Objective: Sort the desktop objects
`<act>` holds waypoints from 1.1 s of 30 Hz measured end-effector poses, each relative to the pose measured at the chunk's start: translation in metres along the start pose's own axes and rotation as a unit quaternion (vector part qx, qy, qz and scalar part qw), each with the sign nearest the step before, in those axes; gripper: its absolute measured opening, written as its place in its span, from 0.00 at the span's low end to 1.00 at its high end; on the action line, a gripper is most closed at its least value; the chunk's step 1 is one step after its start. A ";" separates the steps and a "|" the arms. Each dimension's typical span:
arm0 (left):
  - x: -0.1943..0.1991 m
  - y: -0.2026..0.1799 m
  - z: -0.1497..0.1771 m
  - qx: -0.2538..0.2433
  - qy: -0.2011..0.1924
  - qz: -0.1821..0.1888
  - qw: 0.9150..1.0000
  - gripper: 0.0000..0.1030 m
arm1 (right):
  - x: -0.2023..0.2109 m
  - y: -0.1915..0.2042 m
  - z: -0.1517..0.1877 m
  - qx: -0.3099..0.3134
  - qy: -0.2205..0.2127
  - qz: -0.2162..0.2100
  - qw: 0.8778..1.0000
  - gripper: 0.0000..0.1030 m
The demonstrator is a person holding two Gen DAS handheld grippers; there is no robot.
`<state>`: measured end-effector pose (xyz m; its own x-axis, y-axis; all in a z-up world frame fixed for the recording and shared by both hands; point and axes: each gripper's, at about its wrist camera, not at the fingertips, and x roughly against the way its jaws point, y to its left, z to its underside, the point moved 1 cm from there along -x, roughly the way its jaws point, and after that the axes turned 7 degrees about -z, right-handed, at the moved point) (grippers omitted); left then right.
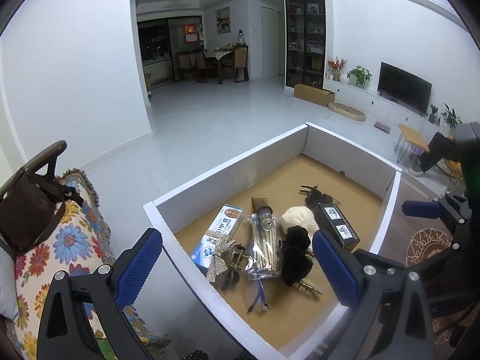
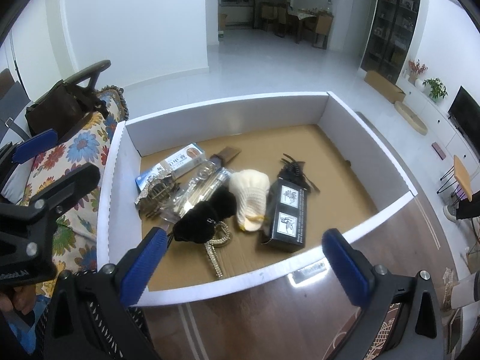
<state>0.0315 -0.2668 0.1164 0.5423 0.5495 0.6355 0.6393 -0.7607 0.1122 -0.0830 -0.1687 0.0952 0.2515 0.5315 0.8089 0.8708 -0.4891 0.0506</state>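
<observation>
Cardboard-floored white box [image 2: 210, 106] holds a black box [image 2: 288, 216], cream glove [image 2: 250, 192] and black hair tie [image 2: 207, 216]; left gripper [image 1: 237, 258] and right gripper [image 2: 243, 267] hover with jaws apart, empty.

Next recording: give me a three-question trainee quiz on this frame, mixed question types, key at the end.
1. True or false: the black box lies inside the white-walled tray.
2. What lies directly between the cream knit item and the clear packet?
A. a red mug
B. a black velvet pouch
C. a television remote
3. Fill in: both the left gripper and the right gripper are ____ and hold nothing.

Key: 1 true; 2 B; 3 open.
</observation>
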 end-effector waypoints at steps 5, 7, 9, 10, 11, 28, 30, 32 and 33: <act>0.005 0.007 -0.001 0.020 0.016 -0.013 1.000 0.99 | 0.003 -0.001 0.003 0.000 0.000 0.003 1.000 1.00; 0.005 0.009 -0.004 0.021 0.037 -0.018 0.999 0.99 | 0.004 -0.001 0.003 -0.003 -0.003 0.004 1.000 1.00; 0.008 0.008 -0.008 0.012 0.047 -0.020 0.999 0.99 | 0.006 -0.001 0.002 -0.009 -0.003 0.006 1.000 1.00; 0.012 0.008 -0.009 0.010 0.042 -0.019 0.999 0.99 | 0.006 -0.001 0.001 -0.010 -0.003 0.006 1.000 1.00; 0.015 0.009 -0.010 0.009 0.036 -0.018 0.999 0.99 | 0.006 0.000 0.000 -0.009 -0.004 0.006 1.000 1.00; 0.007 0.021 -0.012 0.019 0.066 -0.022 0.997 0.99 | 0.009 0.007 -0.005 0.001 -0.018 0.013 1.000 1.00; 0.006 0.021 -0.013 0.022 0.068 -0.010 0.997 0.99 | 0.008 0.007 -0.005 0.006 -0.020 0.019 1.000 1.00; 0.002 0.020 -0.014 0.023 0.079 0.013 0.997 0.99 | 0.007 0.007 -0.005 0.008 -0.020 0.021 1.000 1.00; -0.001 0.019 -0.015 0.024 0.088 0.023 0.996 0.99 | 0.007 0.006 -0.005 0.007 -0.021 0.022 1.000 1.00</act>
<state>0.0354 -0.2870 0.1291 0.4699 0.4425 0.7638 0.6435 -0.7640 0.0467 -0.0778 -0.1717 0.1040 0.3064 0.5392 0.7845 0.8643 -0.5029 0.0081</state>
